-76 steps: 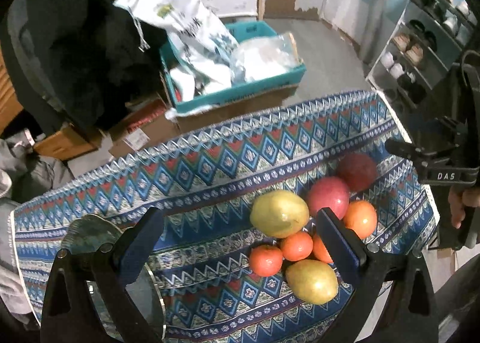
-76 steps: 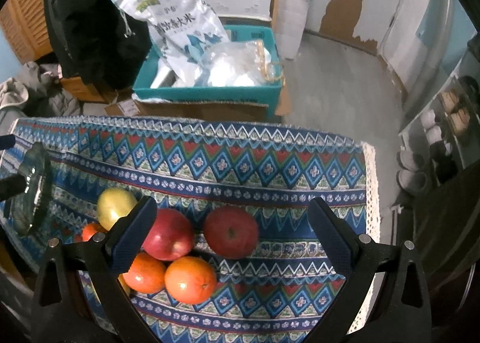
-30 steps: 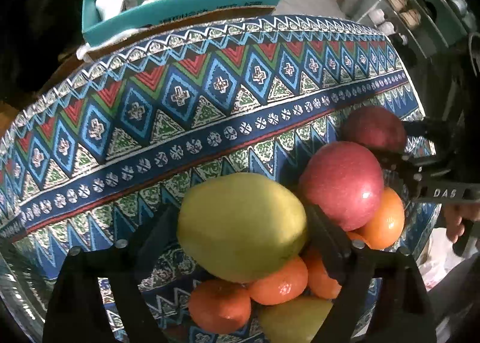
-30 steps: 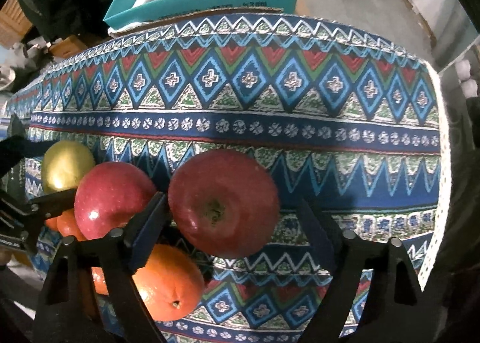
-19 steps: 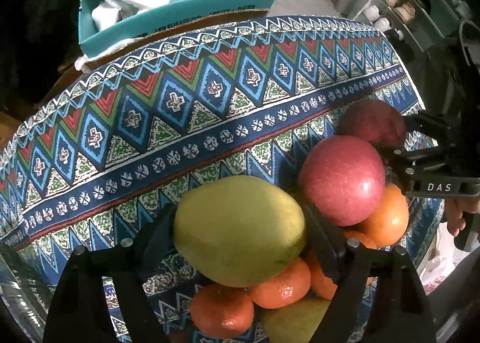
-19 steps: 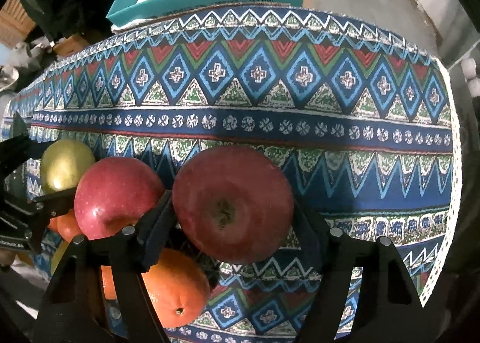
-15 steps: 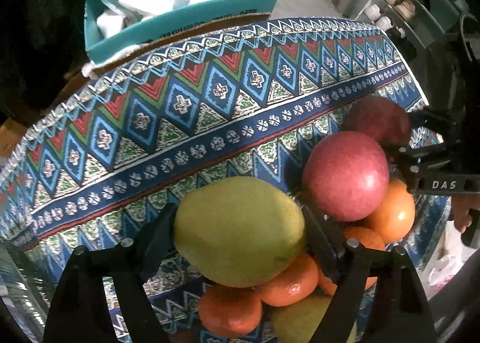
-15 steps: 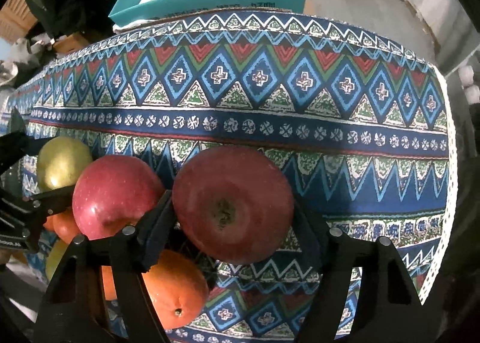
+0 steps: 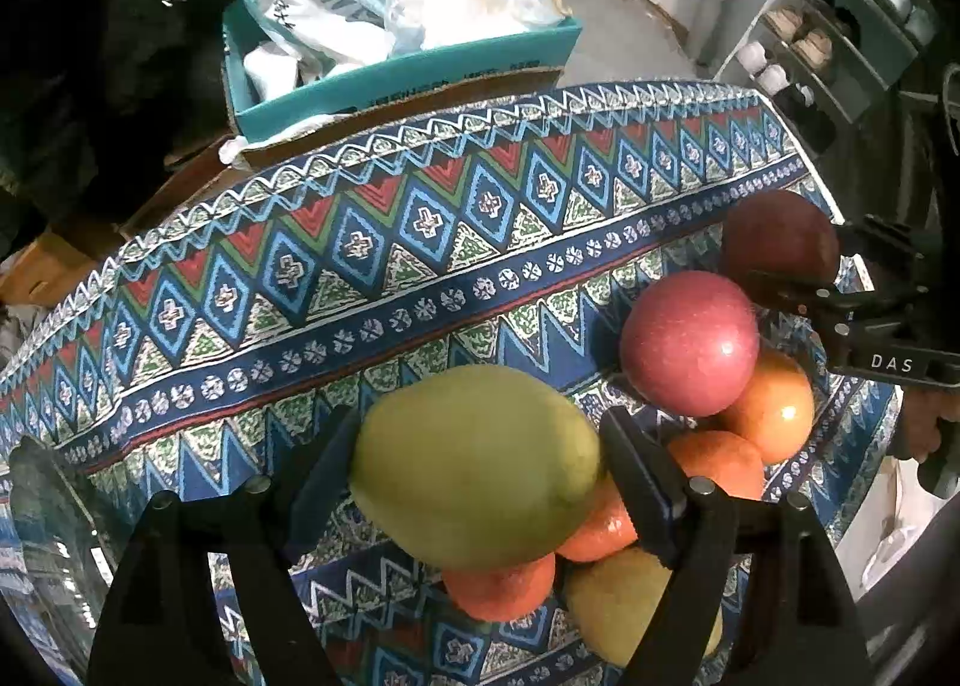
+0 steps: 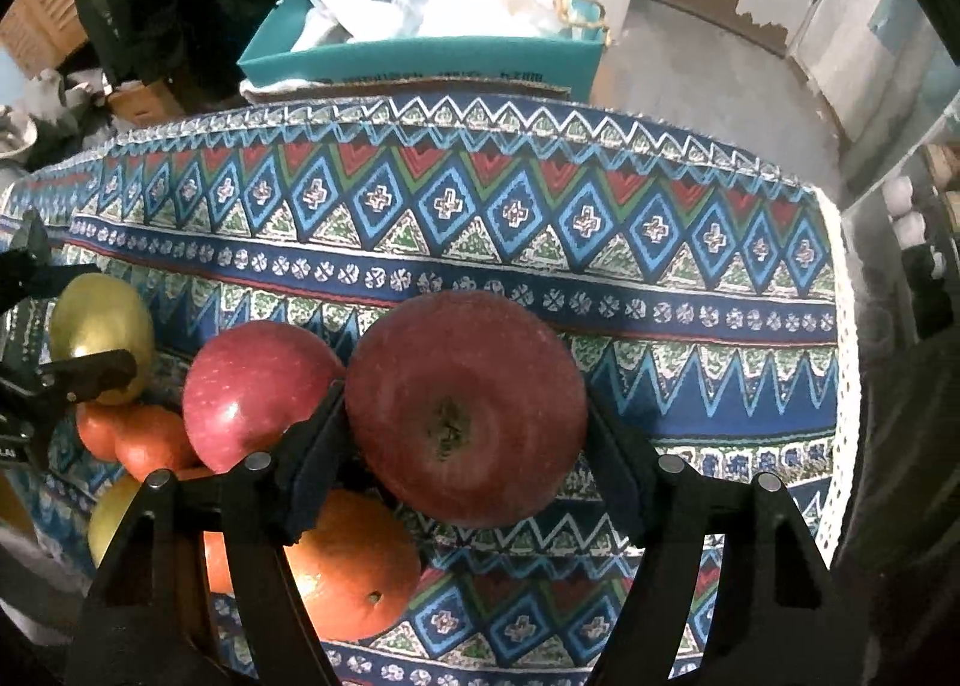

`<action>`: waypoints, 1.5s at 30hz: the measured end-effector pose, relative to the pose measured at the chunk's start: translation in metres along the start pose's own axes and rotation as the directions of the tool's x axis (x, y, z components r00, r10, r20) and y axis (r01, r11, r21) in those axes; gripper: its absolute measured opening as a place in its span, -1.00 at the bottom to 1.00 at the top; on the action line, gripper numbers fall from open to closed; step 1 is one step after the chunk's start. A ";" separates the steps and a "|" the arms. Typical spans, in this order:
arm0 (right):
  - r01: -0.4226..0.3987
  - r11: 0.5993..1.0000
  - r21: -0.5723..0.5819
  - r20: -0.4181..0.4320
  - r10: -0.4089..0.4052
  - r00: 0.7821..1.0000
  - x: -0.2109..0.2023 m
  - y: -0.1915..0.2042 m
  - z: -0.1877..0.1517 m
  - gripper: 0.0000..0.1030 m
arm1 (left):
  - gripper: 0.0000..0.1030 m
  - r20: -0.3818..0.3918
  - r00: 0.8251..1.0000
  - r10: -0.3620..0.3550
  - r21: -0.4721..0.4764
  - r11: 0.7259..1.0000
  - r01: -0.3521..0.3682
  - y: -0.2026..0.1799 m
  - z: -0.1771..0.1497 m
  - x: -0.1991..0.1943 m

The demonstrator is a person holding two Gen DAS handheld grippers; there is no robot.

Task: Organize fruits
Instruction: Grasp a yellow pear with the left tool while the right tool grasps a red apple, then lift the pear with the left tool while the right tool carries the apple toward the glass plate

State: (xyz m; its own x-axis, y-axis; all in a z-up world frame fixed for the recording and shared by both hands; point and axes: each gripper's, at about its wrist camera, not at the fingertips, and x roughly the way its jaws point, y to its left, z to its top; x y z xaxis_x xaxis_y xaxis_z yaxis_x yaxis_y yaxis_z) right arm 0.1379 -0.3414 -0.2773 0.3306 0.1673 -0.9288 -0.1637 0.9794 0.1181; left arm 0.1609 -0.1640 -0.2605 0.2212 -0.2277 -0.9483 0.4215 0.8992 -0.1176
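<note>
My left gripper point(image 9: 474, 464) is shut on a yellow-green pear point(image 9: 474, 467) and holds it above the patterned tablecloth point(image 9: 372, 242). My right gripper point(image 10: 465, 416) is shut on a dark red apple point(image 10: 465, 407), also lifted; it shows in the left wrist view point(image 9: 780, 242) too. Below lie a second red apple point(image 9: 687, 344), several oranges point(image 9: 774, 410), and another pear point(image 9: 606, 608). In the right wrist view the second apple point(image 10: 252, 392), an orange point(image 10: 354, 572) and the held pear point(image 10: 99, 335) show at left.
A glass plate point(image 9: 48, 530) sits at the table's left edge. Behind the table stands a teal box point(image 9: 414, 68) with bags in it. A shoe rack point(image 9: 840, 38) is at the right. The table's far edge point(image 10: 456, 107) drops to the floor.
Both grippers closed on their fruit and have risen: the pear and the dark red apple are lifted clear of the pile, and more of the room behind shows.
</note>
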 end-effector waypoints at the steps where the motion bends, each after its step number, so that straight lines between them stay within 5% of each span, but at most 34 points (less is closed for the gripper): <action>1: 0.001 1.000 0.001 0.008 -0.001 1.000 -0.004 0.000 0.000 0.44 | 0.61 0.008 1.000 0.002 0.003 1.000 -0.002 0.000 -0.001 -0.004; 33: -0.021 0.995 -0.097 0.265 0.046 0.963 -0.122 0.060 0.009 0.44 | 0.60 0.242 0.965 0.098 0.014 0.994 -0.105 0.005 -0.032 -0.129; 45: -0.065 0.983 -0.171 0.290 0.113 0.950 -0.142 0.103 0.019 0.44 | 0.60 0.282 0.953 0.108 -0.021 0.994 -0.106 0.023 -0.051 -0.160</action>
State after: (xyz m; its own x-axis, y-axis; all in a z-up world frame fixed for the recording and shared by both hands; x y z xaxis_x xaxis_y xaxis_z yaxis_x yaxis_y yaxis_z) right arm 0.0918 -0.2625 -0.1270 0.5649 0.3028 -0.7676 -0.3414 0.9326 0.1167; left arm 0.0903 -0.0879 -0.1269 0.5040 -0.2253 -0.8338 0.3774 0.9258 -0.0220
